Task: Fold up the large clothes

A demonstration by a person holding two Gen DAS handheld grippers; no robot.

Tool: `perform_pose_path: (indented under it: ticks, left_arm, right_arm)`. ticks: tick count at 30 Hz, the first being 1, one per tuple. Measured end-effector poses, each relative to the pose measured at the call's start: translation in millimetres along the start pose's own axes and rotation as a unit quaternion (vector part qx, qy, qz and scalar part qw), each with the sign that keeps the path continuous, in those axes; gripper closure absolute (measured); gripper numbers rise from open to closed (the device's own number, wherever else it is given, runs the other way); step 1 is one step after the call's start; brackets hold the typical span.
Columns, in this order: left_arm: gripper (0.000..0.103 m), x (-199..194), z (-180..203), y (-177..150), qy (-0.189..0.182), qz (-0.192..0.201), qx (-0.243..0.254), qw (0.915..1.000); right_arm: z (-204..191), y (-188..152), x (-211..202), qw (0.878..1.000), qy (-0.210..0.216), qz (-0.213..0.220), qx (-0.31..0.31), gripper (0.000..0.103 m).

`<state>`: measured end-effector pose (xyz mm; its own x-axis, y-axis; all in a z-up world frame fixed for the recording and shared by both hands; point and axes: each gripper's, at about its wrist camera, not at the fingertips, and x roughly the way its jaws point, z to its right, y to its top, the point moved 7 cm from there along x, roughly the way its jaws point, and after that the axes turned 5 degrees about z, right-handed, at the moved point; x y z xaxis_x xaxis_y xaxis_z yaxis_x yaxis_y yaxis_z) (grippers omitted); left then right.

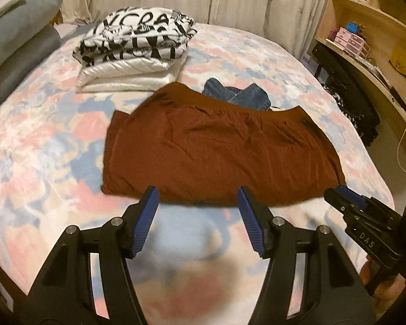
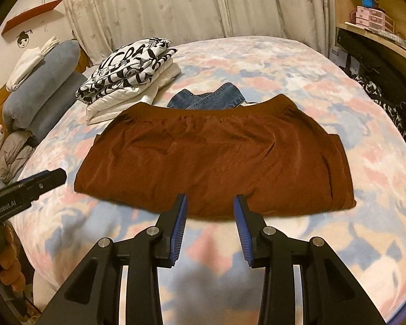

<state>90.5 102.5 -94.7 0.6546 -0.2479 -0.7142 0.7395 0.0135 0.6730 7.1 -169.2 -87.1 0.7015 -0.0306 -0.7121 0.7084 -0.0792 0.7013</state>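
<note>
A rust-brown garment (image 1: 216,151) lies folded flat on the bed, waistband at the far side; it also shows in the right wrist view (image 2: 216,159). My left gripper (image 1: 197,192) is open and empty, its fingertips just above the garment's near edge. My right gripper (image 2: 210,199) is open and empty over the near edge too. The right gripper shows from the side in the left wrist view (image 1: 346,195) by the garment's right corner. The left gripper shows in the right wrist view (image 2: 48,178), left of the garment.
A stack of folded clothes, black-and-white print on top (image 1: 138,40), sits at the back left of the bed (image 1: 40,140). Blue denim (image 1: 238,94) lies behind the brown garment. Blue-grey pillows (image 2: 43,89) stand at the left. Wooden shelves (image 1: 365,35) stand at the right.
</note>
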Motion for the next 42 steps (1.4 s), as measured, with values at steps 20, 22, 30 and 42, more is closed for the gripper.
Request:
perform_pose_path:
  ticks: [20, 22, 30, 42]
  left_arm:
    - [0.04, 120, -53, -46, -0.109, -0.06, -0.206, 0.9706]
    - [0.039, 133, -57, -40, -0.117, -0.05, -0.213, 0.9688]
    - [0.035, 180, -74, -1, -0.125, -0.035, -0.252, 0.959]
    - [0.091, 147, -23, 71, -0.01, 0.126, -0.074, 0.9893]
  right_arm:
    - [-5, 6, 80, 1.0, 0.026, -0.012, 0.008, 0.067]
    - [-9, 13, 91, 0.999, 0.031, -0.009, 0.006, 0.067]
    - [-23, 66, 145, 0.999, 0.022, 0.016, -0.025, 0.067]
    - [-17, 76, 256, 0.998, 0.033, -0.054, -0.013, 0.083]
